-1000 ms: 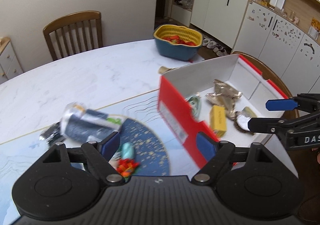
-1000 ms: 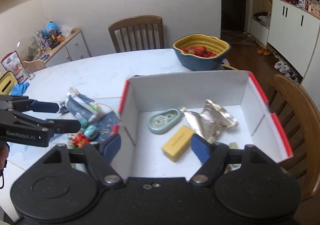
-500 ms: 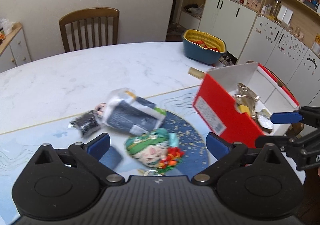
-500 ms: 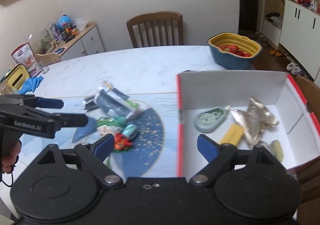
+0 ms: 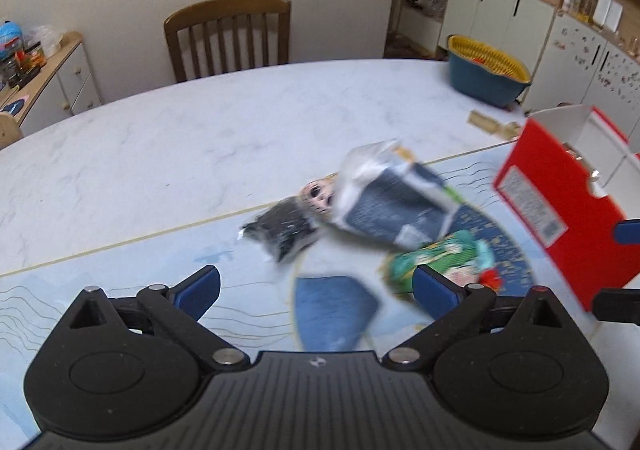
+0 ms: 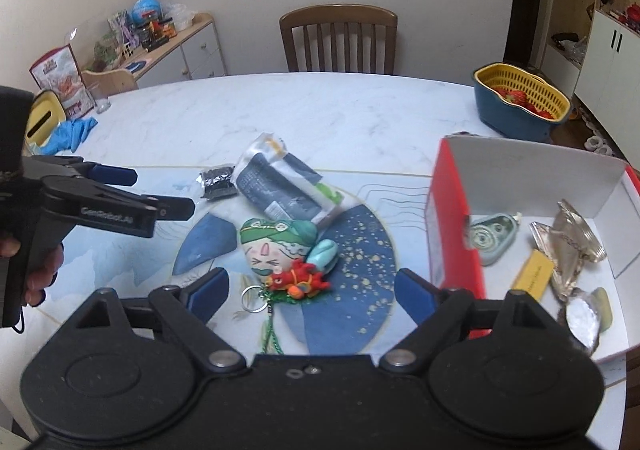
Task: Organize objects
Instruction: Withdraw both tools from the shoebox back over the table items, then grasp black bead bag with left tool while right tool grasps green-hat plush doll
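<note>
Still blurred in left view: dark pouch [image 5: 394,205], doll keychain [image 5: 436,258]; left claw [image 5: 316,282], right claw [image 6: 310,290] wide, empty.

Right gripper [image 6: 311,292], jaws wide apart, above a plush keychain [image 6: 280,250] on the mat [image 6: 360,250]. At 12 o'clock of the keychain, a dark pouch [image 6: 280,187]; at 3 o'clock, a red box [image 6: 452,226] holding small items. At 9 o'clock, the left gripper [image 6: 164,191], jaws apart. At 1 o'clock, a basket [image 6: 520,105].
</note>
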The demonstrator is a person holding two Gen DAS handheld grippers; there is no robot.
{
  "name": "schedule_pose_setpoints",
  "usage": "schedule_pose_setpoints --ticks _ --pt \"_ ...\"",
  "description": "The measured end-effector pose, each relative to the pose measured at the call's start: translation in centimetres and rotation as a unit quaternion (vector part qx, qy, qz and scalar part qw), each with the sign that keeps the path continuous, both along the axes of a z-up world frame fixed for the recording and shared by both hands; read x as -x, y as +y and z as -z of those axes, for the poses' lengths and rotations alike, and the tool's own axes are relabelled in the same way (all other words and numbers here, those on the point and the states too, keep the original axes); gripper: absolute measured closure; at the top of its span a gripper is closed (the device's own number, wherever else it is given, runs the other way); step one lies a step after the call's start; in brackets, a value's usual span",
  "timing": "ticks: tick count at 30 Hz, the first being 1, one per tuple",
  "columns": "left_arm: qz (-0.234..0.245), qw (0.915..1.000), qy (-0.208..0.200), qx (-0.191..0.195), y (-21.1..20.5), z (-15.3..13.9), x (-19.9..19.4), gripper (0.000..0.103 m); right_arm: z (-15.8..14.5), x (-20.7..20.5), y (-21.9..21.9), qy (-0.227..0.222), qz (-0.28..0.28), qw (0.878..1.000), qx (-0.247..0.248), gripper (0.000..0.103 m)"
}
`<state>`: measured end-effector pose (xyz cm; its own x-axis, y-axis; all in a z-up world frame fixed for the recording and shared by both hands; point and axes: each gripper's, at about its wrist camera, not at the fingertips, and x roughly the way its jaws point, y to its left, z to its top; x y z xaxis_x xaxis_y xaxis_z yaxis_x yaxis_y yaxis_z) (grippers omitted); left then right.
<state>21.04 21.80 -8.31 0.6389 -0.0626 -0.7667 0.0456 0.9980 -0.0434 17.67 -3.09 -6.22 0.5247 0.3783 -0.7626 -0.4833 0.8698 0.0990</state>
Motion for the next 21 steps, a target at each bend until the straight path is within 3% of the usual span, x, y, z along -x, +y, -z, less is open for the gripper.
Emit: schedule_pose_setpoints --ticks 13,21 --pt "0.014 0.9997 0.005 -0.021 2.7 3.9 -4.0 0.000 2.8 -2.2 4.7 0.003 -0.017 0.999 0.043 0.014" --pt "0.033 0.9993 0.003 -0.015 3.2 5.6 -5.8 0.000 4.7 -3.9 6.6 0.016 -0.036 0.998 0.056 0.016"
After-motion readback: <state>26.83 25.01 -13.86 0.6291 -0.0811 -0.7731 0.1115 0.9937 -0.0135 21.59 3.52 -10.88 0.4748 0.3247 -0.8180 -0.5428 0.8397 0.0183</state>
